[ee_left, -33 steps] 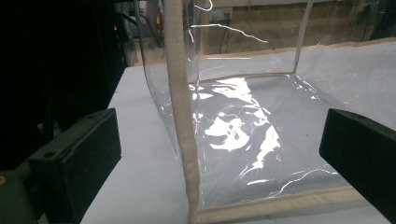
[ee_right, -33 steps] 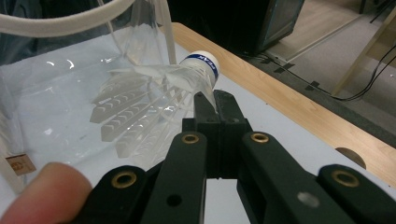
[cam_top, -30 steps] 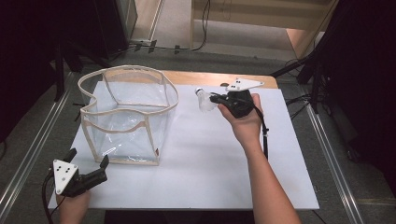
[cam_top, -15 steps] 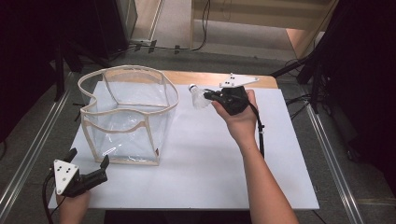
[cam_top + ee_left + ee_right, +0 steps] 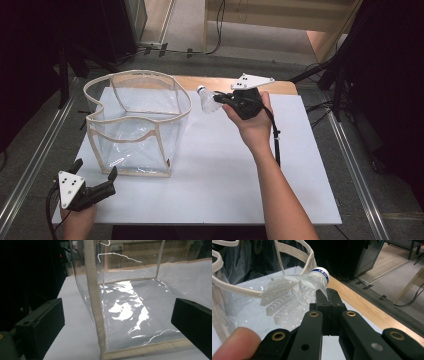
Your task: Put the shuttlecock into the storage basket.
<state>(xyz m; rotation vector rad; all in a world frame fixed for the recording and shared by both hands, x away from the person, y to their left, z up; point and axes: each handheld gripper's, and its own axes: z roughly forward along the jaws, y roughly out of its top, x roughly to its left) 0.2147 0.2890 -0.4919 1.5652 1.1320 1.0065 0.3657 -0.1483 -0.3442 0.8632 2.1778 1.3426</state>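
You are holding a white feathered shuttlecock with a blue-banded cork tip in your right gripper, so the pick-up looks done. The drop into the clear plastic bag with cream fabric edging is, by my judgement, the part left to do. In the right gripper view the two black jaws are pressing together on the shuttlecock's skirt just below the cork, with the feathers fanning out to the left and the cork pointing up and right.

In the high view you are carrying the shuttlecock above the white table top, just beside the bag's right rim but not yet over the opening. The bag is standing upright and open at the top, and I am seeing nothing lying inside it, so no item appears to be delivered yet. The feathers are reaching toward the rim while your hand is trailing behind on the far right side.

Your left gripper is resting low at the near left corner of the table, close to the bag's front bottom corner. Its jaws are standing wide apart with nothing between them; in the left gripper view they are framing the bag's cream corner seam without touching it. You may be needing it to steady the bag at the drop.
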